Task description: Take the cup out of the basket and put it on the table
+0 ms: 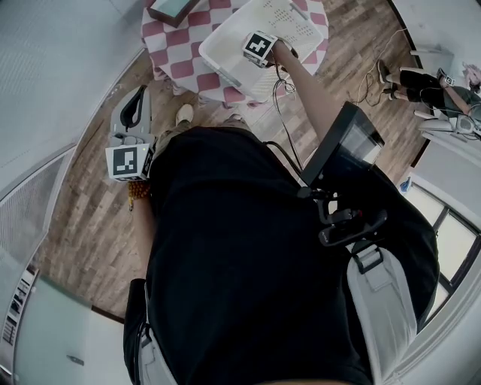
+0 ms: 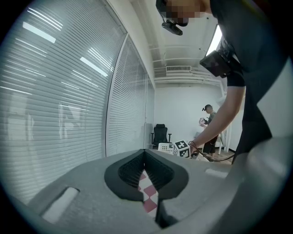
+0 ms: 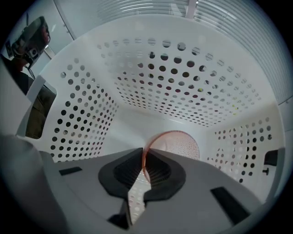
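A white perforated basket point(image 1: 225, 56) stands on a round table point(image 1: 171, 54) with a red-and-white checked cloth. My right gripper point(image 1: 259, 46) reaches down into it. In the right gripper view a clear, pink-tinted cup point(image 3: 179, 144) lies against the basket's wall point(image 3: 160, 82), its mouth towards me. My right gripper point(image 3: 144, 157) is shut on the cup's thin rim, one pad inside and one outside. My left gripper point(image 1: 137, 98) hangs at the person's left side, away from the table. In its own view the left gripper point(image 2: 145, 155) is shut with nothing in it.
A flat box point(image 1: 171, 9) lies on the table's far side. Cables point(image 1: 368, 83) trail over the wooden floor, and another person point(image 1: 421, 79) is at the right. A glass wall with blinds point(image 2: 68, 91) runs along the left, with an office chair point(image 2: 160, 135) beyond.
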`<state>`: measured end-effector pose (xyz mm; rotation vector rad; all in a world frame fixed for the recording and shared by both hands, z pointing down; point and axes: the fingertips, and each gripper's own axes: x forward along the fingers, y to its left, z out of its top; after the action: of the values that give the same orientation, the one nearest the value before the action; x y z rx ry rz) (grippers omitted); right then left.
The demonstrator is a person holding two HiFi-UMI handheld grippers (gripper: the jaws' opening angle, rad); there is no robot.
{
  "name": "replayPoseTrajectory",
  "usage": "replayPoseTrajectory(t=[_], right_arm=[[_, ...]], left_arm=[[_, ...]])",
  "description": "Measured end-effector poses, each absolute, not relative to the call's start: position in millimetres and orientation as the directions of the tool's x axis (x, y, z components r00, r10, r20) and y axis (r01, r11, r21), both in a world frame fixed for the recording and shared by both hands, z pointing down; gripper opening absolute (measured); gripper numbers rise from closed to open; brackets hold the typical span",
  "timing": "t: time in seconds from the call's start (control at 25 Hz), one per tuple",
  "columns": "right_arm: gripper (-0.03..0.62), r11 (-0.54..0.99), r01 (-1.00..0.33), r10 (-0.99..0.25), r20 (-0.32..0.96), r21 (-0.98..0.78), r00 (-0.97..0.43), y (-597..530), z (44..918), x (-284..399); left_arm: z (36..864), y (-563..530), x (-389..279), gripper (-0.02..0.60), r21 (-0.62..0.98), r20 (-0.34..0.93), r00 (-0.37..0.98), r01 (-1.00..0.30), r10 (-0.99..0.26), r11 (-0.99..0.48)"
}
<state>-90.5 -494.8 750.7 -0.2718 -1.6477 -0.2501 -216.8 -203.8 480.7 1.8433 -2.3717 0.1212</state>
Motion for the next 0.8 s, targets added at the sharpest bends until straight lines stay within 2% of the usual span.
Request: replayPoseTrajectory(t=[0.8], right_arm=[[0.026,0.990,0.133,0.067,0.970,-0.036,-0.233,-481,721,-97]], left_arm=[[488,-201,-228,0.006,0.028,0.170,-0.184,-0.981,-0.968,0.191]])
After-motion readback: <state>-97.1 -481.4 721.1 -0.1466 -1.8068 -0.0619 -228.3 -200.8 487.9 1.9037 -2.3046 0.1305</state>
